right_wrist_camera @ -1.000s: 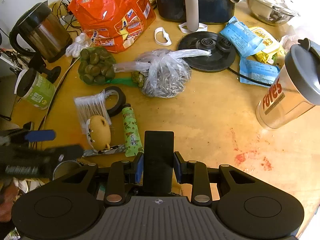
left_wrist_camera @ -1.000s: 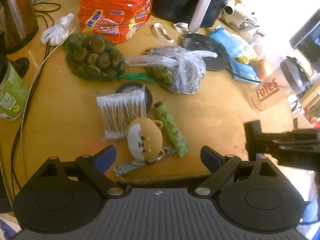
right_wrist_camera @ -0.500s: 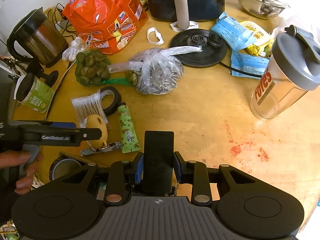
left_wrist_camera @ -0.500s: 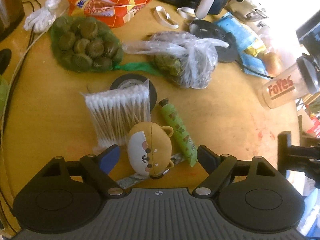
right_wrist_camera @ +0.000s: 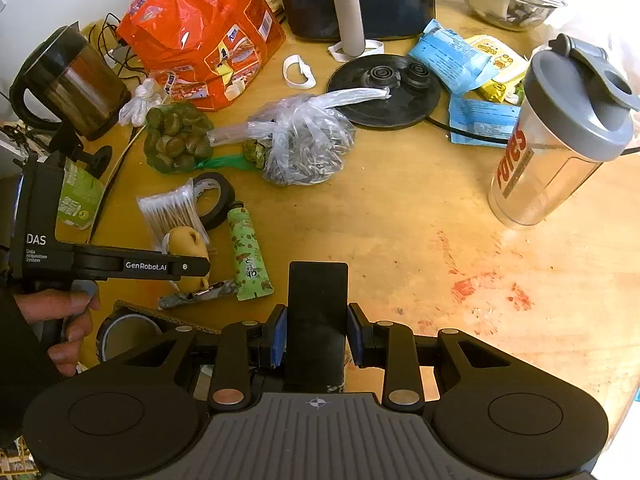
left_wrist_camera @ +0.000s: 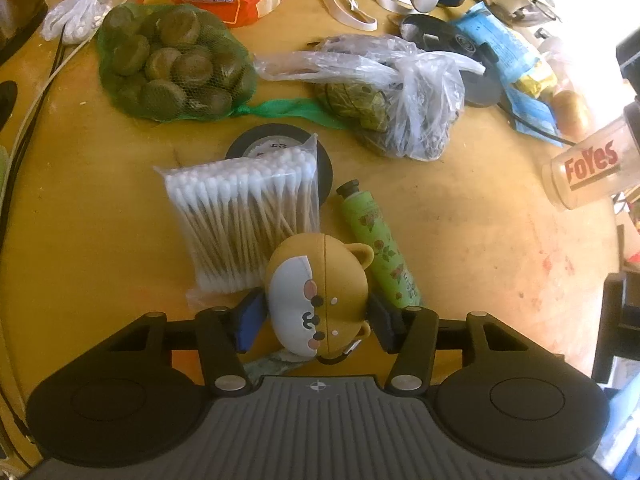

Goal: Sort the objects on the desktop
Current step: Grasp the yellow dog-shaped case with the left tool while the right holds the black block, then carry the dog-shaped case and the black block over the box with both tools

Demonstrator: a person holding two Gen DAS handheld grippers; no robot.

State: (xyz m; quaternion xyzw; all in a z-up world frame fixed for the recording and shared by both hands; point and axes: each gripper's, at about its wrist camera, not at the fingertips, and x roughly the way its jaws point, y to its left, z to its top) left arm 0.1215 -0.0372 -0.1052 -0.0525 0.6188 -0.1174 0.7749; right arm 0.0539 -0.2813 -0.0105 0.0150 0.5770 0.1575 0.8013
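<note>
Left gripper (left_wrist_camera: 316, 316): we are closing its jaws around the bear-shaped case (left_wrist_camera: 318, 294) | Right gripper (right_wrist_camera: 317, 338): we are pinching a black slab (right_wrist_camera: 318, 312) above the table (right_wrist_camera: 400, 220)

A: What's that brown thing near the front edge of the bench (left_wrist_camera: 460, 216)?

B: A bear-faced case (left_wrist_camera: 318, 300), tan with a white muzzle, lying on its side. It overlaps the bag of cotton swabs (left_wrist_camera: 244, 216), and the green floral tube (left_wrist_camera: 378, 242) lies just beside it.

A: And the black phone (right_wrist_camera: 317, 320)?

B: Upright, seen from its dark back.
</note>
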